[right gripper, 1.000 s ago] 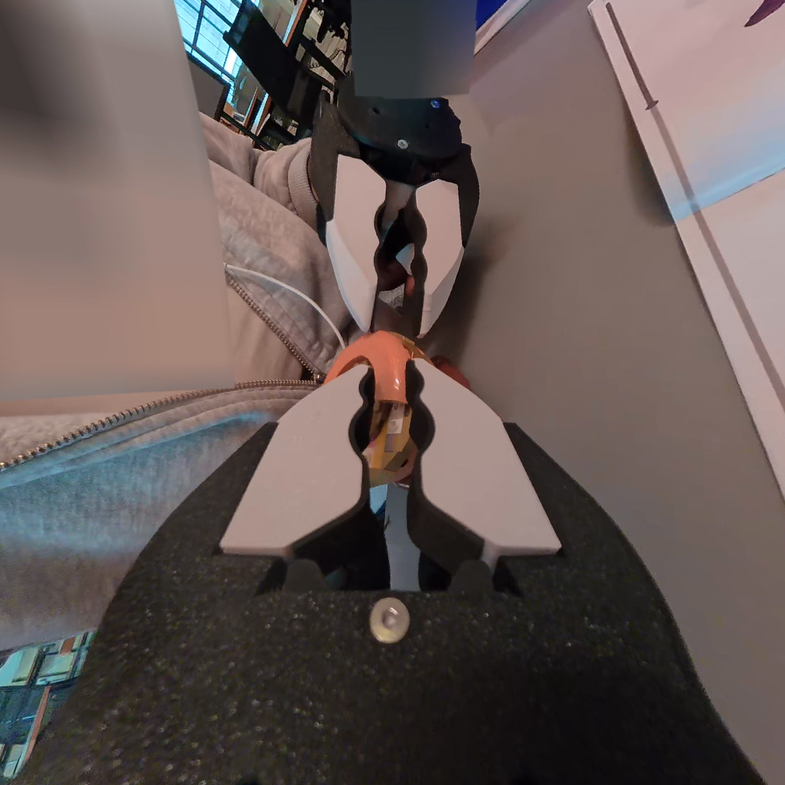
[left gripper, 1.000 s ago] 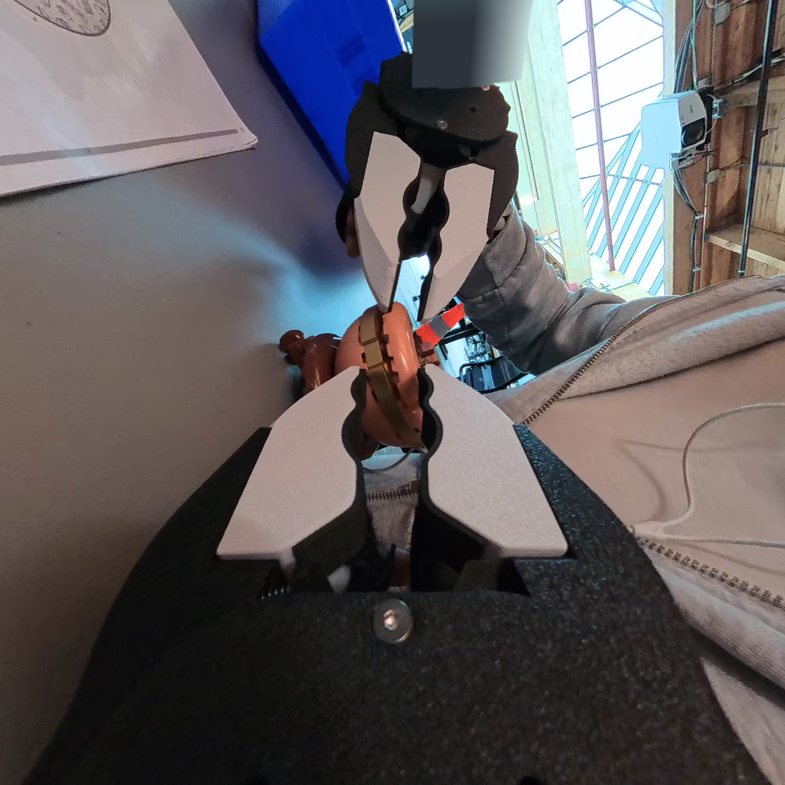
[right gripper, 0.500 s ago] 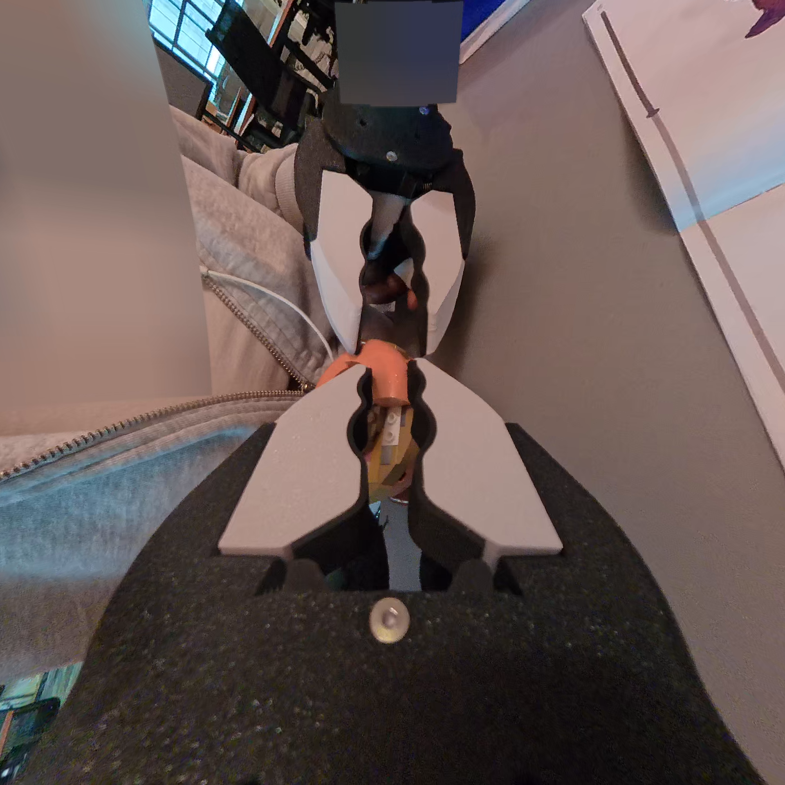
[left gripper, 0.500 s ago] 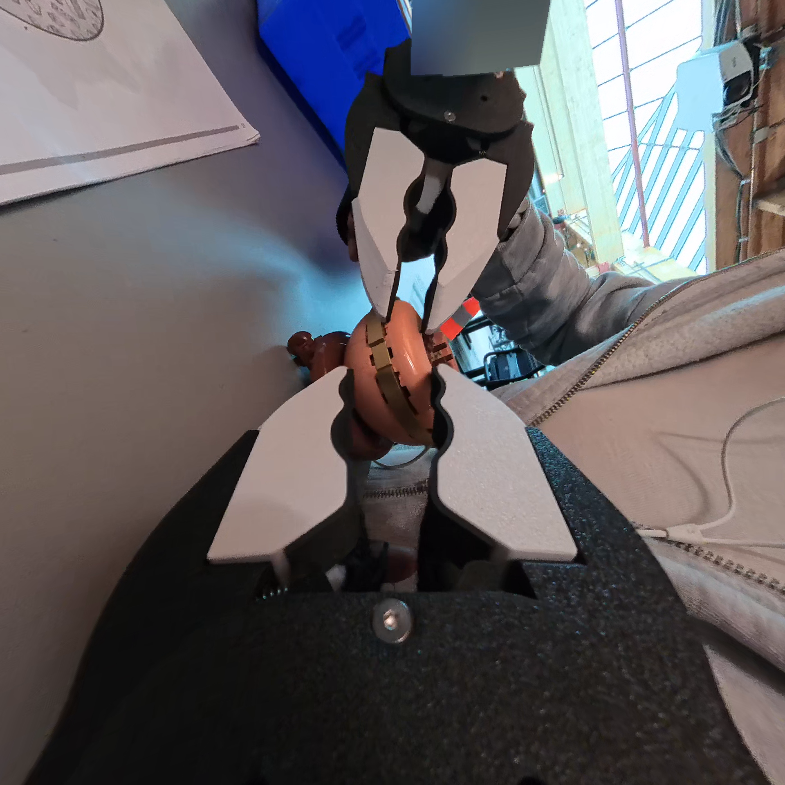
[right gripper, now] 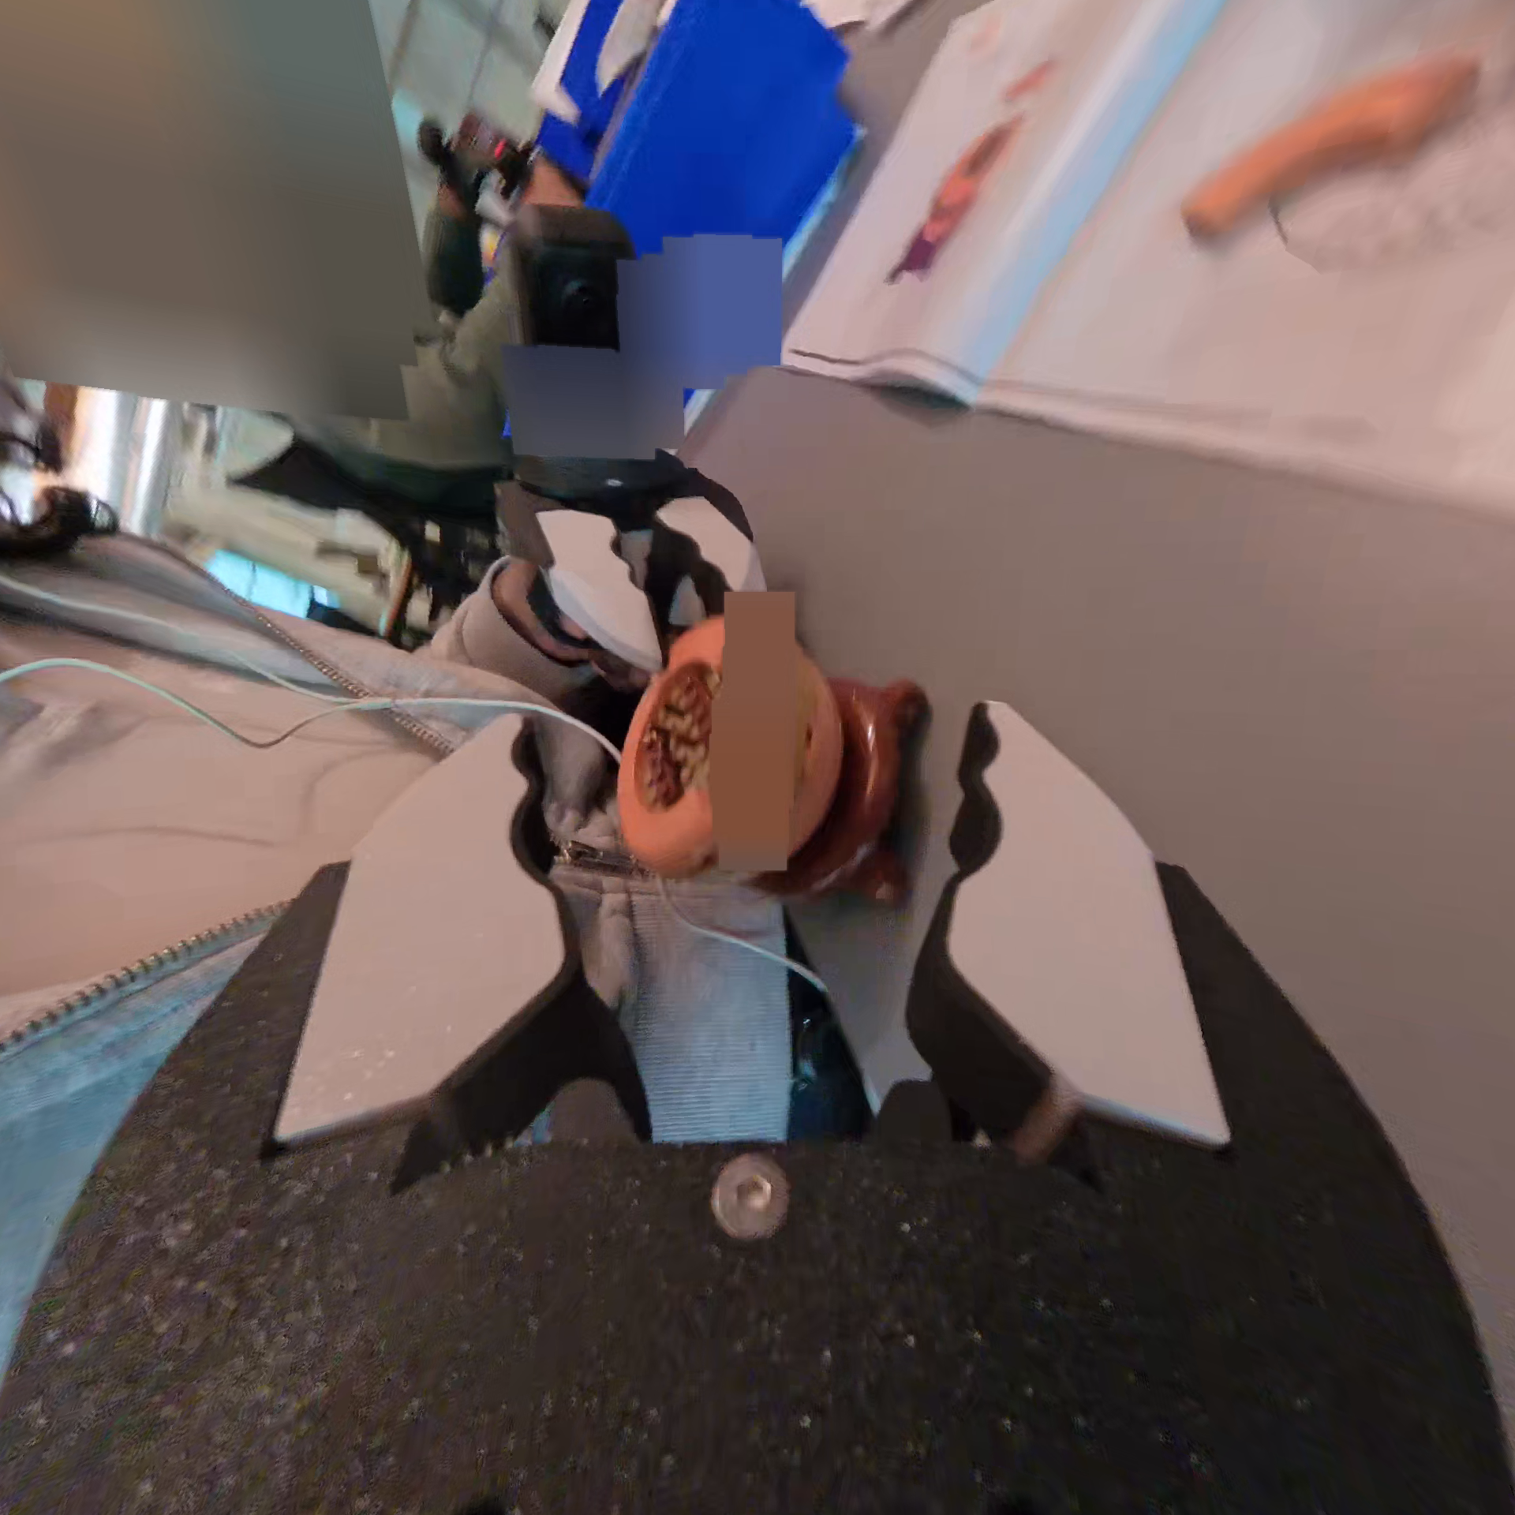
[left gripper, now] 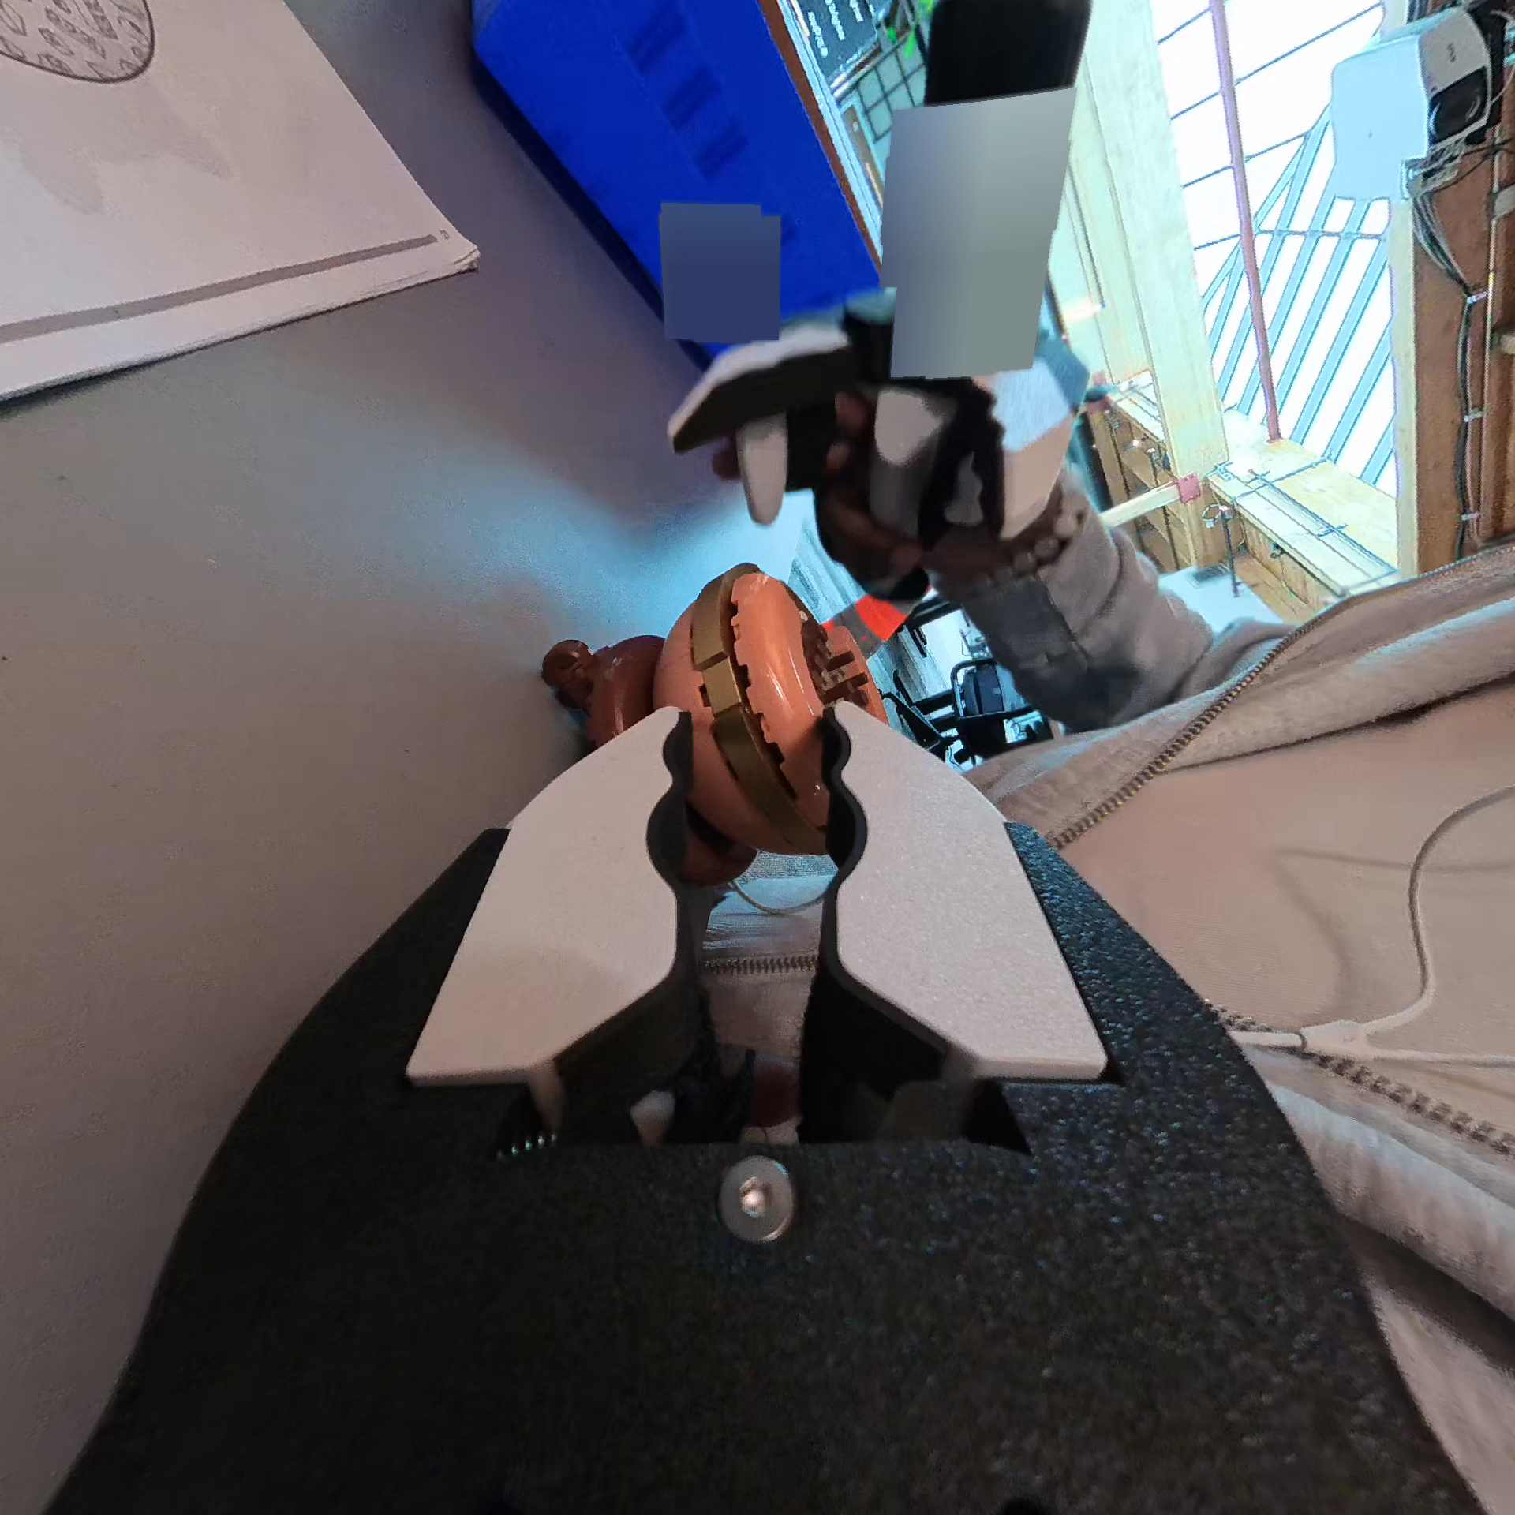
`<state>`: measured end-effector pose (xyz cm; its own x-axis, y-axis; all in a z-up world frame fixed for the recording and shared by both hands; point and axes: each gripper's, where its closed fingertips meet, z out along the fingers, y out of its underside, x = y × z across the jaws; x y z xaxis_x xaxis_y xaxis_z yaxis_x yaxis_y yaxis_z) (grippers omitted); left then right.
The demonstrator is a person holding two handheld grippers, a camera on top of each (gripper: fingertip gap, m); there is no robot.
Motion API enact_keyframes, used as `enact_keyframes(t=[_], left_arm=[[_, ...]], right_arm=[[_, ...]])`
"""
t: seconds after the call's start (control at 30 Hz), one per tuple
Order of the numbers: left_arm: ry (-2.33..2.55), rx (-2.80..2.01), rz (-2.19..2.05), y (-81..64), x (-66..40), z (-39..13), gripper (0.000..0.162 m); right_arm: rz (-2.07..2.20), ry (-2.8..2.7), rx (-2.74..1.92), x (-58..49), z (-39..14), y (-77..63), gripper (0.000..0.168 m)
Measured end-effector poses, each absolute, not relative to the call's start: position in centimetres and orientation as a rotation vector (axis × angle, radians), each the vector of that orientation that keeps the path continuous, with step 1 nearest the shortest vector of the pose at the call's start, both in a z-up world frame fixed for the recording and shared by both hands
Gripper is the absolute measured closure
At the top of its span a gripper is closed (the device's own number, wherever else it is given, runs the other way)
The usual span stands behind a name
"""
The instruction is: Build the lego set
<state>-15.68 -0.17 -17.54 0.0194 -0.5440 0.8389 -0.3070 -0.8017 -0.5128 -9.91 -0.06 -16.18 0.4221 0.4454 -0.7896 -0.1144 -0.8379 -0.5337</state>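
Left wrist view, from 9 o'clock: open instruction booklet (left gripper: 188, 205) lying flat on the grey worktop (left gripper: 246, 615) at upper left. At 12 o'clock, a blue bin (left gripper: 656, 123) standing on the worktop; contents not visible from here. At centre, left gripper (left gripper: 752, 721) pinching the round salmon-coloured lego assembly (left gripper: 754, 697), with an olive-gold band across its dome and a dark reddish-brown part behind it, close against the worktop. At 1 o'clock, right gripper (left gripper: 828, 467) held well clear of the assembly, seen blurred, with white fingers (left gripper: 762, 475) apart. At 3 o'clock, grey zip-up sweatshirt (left gripper: 1230, 820) with a thin white cable across it.

Right wrist view, from 9 o'clock: same sweatshirt and cable. At centre, right gripper (right gripper: 750, 730) spread wide, gripping nothing, with the lego assembly (right gripper: 664, 771) ahead between the finger lines and touched by neither; open hollow side of the salmon piece facing this way, showing brown and tan studs inside. Beyond at 12 o'clock, left gripper (right gripper: 656, 639) clamped on its far edge. Blue bin (right gripper: 721, 123) at 12 o'clock, interior hidden. Booklet (right gripper: 1189, 287) at 2 o'clock.
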Motion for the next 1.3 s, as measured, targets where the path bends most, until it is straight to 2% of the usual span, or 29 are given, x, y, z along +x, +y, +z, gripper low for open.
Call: enact_keyframes(t=[0.07, 0.1, 0.2, 0.4, 1.3], left_arm=[[0.896, -2.092, -1.874, -0.2, -15.7, -17.5, 0.133], [0.898, -2.087, -1.872, -0.2, -15.7, -17.5, 0.133], [0.899, -2.078, -1.877, -0.3, -15.6, -17.5, 0.134], [0.931, -2.068, -1.869, -0.5, -15.8, -17.3, 0.139], [1.089, -2.096, -1.623, -0.5, -15.9, -17.5, 0.137]], right_arm=[[1.462, -0.07, -2.174, -10.2, -17.5, -2.0, 0.059], [1.49, 0.026, -2.16, -10.6, -17.9, -2.7, 0.059], [1.568, 0.195, -2.112, -12.4, -18.5, -3.0, 0.07], [1.537, 0.155, -2.166, -13.5, -20.0, -2.8, 0.092], [1.505, 0.084, -2.15, -13.5, -20.1, -2.4, 0.094]])
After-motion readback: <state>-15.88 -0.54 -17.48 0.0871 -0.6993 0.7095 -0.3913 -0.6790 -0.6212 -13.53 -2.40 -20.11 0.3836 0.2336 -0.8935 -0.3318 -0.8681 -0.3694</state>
